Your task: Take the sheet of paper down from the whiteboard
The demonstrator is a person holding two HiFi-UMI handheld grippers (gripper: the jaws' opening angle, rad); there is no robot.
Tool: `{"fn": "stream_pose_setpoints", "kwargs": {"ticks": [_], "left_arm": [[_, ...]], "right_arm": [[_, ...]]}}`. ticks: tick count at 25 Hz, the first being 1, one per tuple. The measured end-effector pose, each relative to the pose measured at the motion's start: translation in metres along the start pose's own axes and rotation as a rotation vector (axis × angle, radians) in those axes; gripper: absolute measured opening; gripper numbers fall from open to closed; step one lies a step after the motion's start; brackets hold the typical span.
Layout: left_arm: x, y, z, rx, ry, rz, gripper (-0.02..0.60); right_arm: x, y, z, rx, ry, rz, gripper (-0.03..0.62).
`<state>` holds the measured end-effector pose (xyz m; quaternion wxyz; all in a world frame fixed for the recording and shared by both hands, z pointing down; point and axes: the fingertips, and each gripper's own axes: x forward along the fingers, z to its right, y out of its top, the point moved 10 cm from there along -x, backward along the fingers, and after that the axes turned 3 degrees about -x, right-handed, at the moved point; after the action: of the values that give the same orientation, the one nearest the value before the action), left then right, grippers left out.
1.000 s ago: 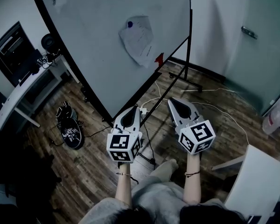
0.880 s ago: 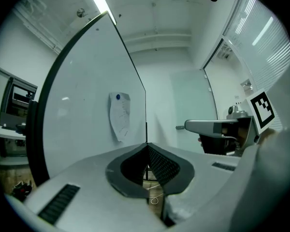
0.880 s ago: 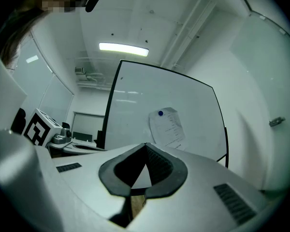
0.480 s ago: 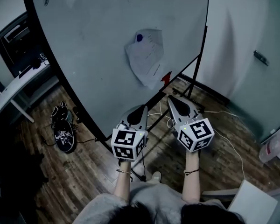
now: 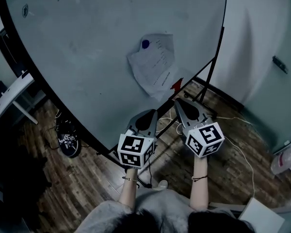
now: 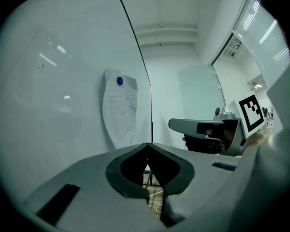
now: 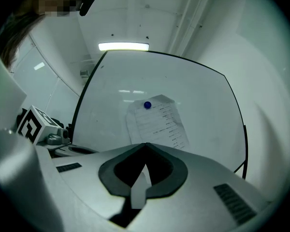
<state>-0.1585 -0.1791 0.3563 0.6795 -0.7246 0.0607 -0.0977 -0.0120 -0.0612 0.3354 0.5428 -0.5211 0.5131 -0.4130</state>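
Note:
A white printed sheet of paper (image 5: 154, 67) hangs on the whiteboard (image 5: 87, 47), pinned near its top by a round blue magnet (image 5: 145, 44). The same paper (image 7: 157, 122) and magnet (image 7: 147, 105) fill the middle of the right gripper view; the paper (image 6: 120, 109) lies left of centre in the left gripper view. My left gripper (image 5: 151, 113) is shut and empty, below the sheet and short of the board. My right gripper (image 5: 178, 102) is shut and empty too, its tip just under the paper's lower right corner, beside a small red object (image 5: 177, 84).
The whiteboard stands on a black frame with legs (image 5: 211, 81) on a wood floor (image 5: 233, 149). White cables (image 5: 233, 123) lie on the floor at right. A white desk (image 5: 9, 98) and dark gear (image 5: 68, 142) sit at left, a white bag (image 5: 288, 159) at right.
Both grippers have moved closer to the whiteboard, still shut. The paper and board now appear larger and nearer in the head view.

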Motion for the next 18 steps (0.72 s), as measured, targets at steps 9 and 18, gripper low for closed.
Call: {"fn": "stream_pose_setpoints", "kwargs": {"ticks": [9,18], "left_arm": [[0.027,0.003,-0.003,-0.010,-0.030,0.020,0.005],[0.039,0.014,-0.010,0.022,0.056,0.065,0.005]], "right_arm": [[0.016,-0.005,0.023,-0.001,-0.010,-0.008,0.000],[0.038,-0.010,0.049,0.021,0.036,0.017,0.000]]}}
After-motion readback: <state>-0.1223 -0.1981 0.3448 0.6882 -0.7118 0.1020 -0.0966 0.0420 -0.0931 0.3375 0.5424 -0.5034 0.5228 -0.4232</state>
